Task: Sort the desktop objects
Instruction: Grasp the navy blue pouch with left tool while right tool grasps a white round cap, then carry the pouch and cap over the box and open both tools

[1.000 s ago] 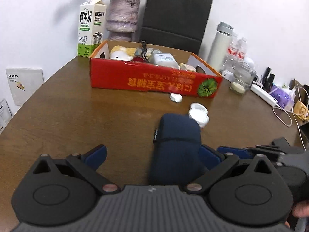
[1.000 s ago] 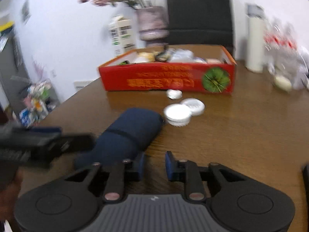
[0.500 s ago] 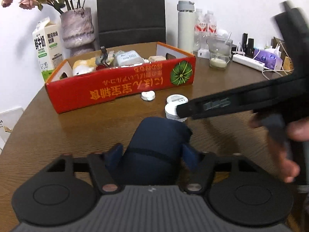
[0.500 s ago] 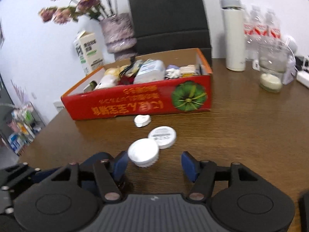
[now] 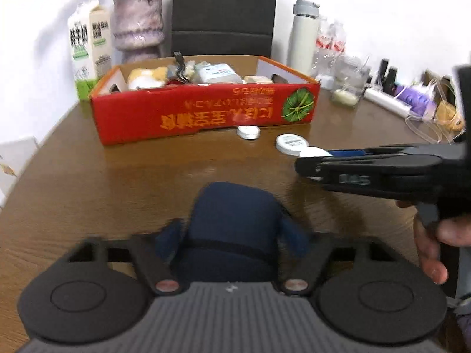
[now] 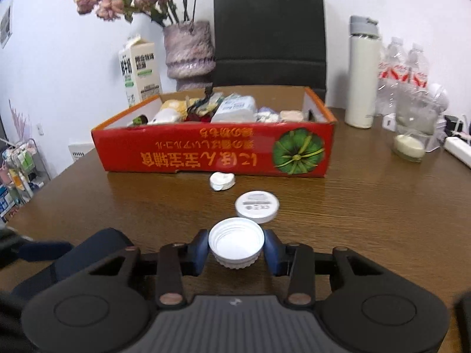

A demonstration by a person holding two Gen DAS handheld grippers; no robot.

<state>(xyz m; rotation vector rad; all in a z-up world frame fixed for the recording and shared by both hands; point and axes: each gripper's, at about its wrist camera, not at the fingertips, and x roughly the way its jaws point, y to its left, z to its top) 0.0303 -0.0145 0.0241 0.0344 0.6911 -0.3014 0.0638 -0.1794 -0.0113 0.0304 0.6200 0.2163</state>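
two grips are seen: navy pouch [image 5: 232, 229] is clamped by left gripper [image 5: 232, 235]; white open cap [image 6: 236, 245] is pinched by just-closing right gripper [image 6: 236, 250].

Red box [image 6: 188, 153] with green motif, navy pouch [image 5: 232, 220], white lid [image 6: 235, 242], possibly ribbed
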